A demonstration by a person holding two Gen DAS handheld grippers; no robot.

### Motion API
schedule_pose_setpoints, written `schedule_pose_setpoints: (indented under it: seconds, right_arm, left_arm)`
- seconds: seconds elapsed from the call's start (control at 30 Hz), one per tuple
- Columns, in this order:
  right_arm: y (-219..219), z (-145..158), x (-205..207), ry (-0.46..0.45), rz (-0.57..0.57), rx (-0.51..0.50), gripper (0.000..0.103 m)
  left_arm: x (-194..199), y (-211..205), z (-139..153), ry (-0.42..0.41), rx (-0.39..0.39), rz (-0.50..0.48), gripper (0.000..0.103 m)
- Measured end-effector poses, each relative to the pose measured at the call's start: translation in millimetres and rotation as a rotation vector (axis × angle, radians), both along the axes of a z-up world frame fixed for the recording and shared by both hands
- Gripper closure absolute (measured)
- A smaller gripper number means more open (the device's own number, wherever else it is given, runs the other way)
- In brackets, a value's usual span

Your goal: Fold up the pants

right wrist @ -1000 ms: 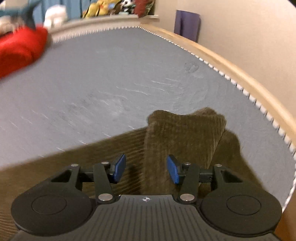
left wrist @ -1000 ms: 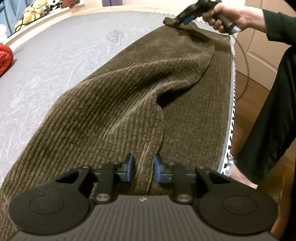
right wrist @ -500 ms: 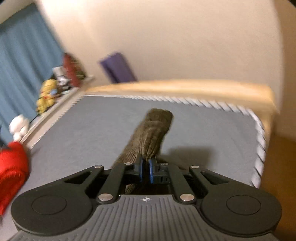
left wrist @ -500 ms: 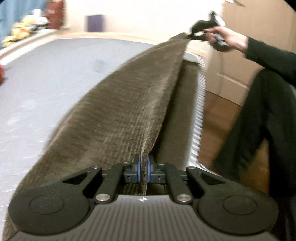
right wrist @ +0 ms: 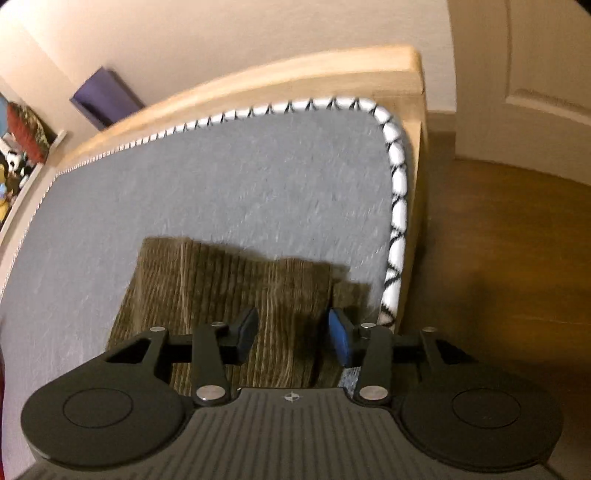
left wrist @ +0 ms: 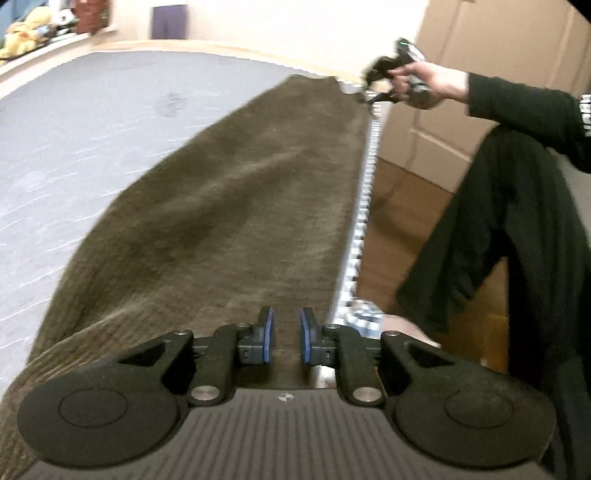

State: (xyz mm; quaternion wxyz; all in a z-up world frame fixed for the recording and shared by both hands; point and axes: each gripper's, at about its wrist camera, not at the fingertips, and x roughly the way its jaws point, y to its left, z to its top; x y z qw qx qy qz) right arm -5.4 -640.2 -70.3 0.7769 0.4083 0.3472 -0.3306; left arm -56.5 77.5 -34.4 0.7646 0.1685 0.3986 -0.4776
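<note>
The brown corduroy pants (left wrist: 236,206) lie flat in one long strip along the right edge of the grey mattress (left wrist: 74,147), one leg laid over the other. My left gripper (left wrist: 283,338) is open just above the near end of the pants. My right gripper (right wrist: 291,334) is open above the cuff end (right wrist: 236,280), near the mattress corner. It also shows in the left wrist view (left wrist: 391,79), held in a hand at the far end of the pants.
The mattress's white piped edge (right wrist: 397,206) and the wooden bed frame (right wrist: 295,70) run close to the pants. Wooden floor (right wrist: 498,258) and a door lie to the right. The person's dark-clad leg (left wrist: 498,229) stands beside the bed. Plush toys (left wrist: 22,33) sit far back.
Both grippers were shut on the pants and held the leg up stretched. Now the pants lie flat on the mattress and both grippers have opened and let go.
</note>
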Motion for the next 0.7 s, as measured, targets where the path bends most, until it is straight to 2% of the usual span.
schedule_pose_setpoints:
  seconds: [0.03, 0.13, 0.23, 0.33, 0.37, 0.43, 0.47, 0.57, 0.63, 0.7]
  right_arm:
    - [-3, -4, 2, 0.008, 0.007, 0.021, 0.096]
    - [-4, -3, -3, 0.040, -0.008, 0.001, 0.098]
    - [5, 15, -18, 0.034, -0.089, -0.057, 0.098]
    - [11, 9, -17, 0.111, -0.098, -0.065, 0.096]
    - [10, 6, -16, 0.138, -0.114, -0.063, 0.093]
    - [9, 11, -18, 0.190, -0.195, -0.129, 0.081]
    - [10, 16, -18, 0.178, -0.210, -0.162, 0.075]
    - [20, 34, -12, 0.073, -0.174, -0.231, 0.074]
    - [33, 44, -4, -0.004, -0.115, -0.247, 0.074]
    - [49, 51, 8, -0.065, -0.048, -0.257, 0.074]
  left_arm:
    - [2, 1, 0, -0.008, 0.008, 0.018, 0.087]
    - [7, 1, 3, -0.049, 0.014, 0.068, 0.087]
    - [17, 4, 9, -0.077, -0.008, 0.124, 0.087]
    - [30, 17, 15, -0.083, -0.020, 0.201, 0.078]
    - [36, 21, 16, -0.081, -0.023, 0.238, 0.073]
    - [46, 35, 17, -0.062, -0.036, 0.312, 0.073]
    - [51, 43, 18, -0.053, -0.041, 0.349, 0.073]
    - [65, 73, 17, -0.008, -0.048, 0.472, 0.073]
    - [75, 90, 7, 0.030, 0.007, 0.550, 0.073]
    - [87, 102, -18, 0.082, 0.168, 0.632, 0.101]
